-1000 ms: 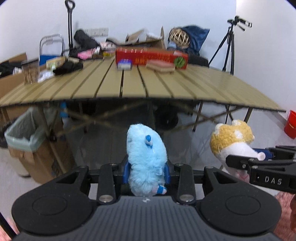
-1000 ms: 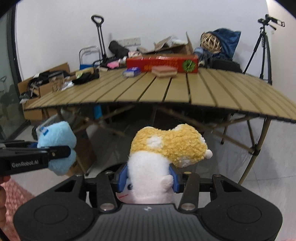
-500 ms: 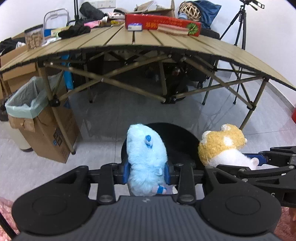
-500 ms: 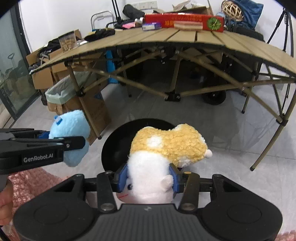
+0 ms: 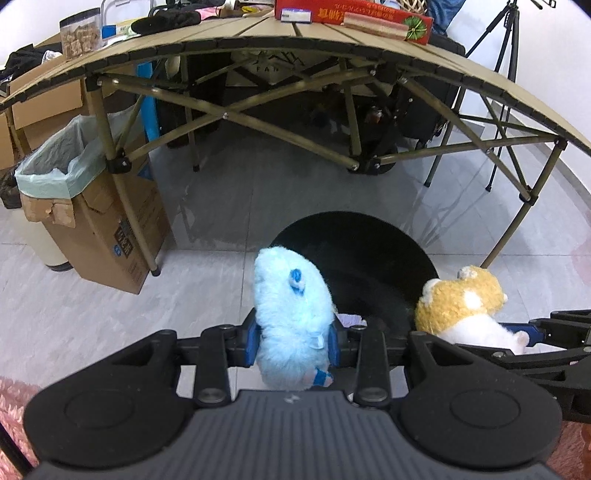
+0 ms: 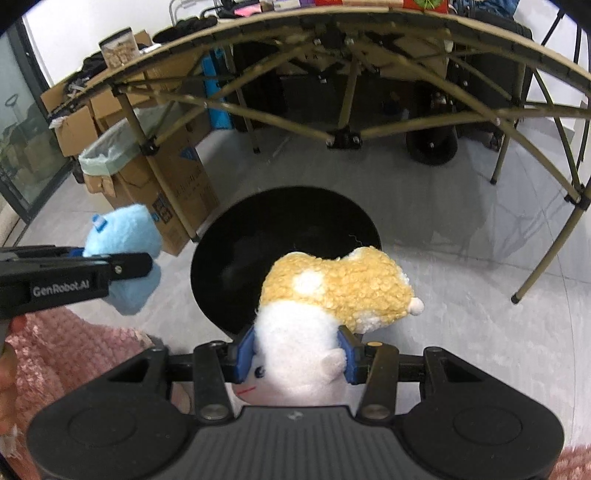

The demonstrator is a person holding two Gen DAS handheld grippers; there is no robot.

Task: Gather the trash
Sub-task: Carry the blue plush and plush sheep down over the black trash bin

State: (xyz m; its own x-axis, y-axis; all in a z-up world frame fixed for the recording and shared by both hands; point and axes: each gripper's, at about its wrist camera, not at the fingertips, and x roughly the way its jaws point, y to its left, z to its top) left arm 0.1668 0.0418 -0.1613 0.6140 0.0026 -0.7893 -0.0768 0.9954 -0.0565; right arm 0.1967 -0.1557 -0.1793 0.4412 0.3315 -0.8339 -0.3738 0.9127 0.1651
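Left fingers (image 5: pixel 255 341) pinching blue plush toy (image 5: pixel 290 314), right fingers (image 6: pixel 245 350) pinching yellow-white plush toy (image 6: pixel 332 295), above black bin (image 6: pixel 240 236)

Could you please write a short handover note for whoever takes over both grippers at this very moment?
Left gripper: shut on the blue plush toy, toy upright between the pads.
Right gripper: shut on the yellow and white plush toy.
Both toys hang above the floor at the near rim of the round black bin, which stands on the floor in front of the folding table. A lined cardboard box stands by the table leg to the left.
Done: both toys picked up and brought to the bin.
Left: neither toy is in the bin yet; probably move them over the opening and release.
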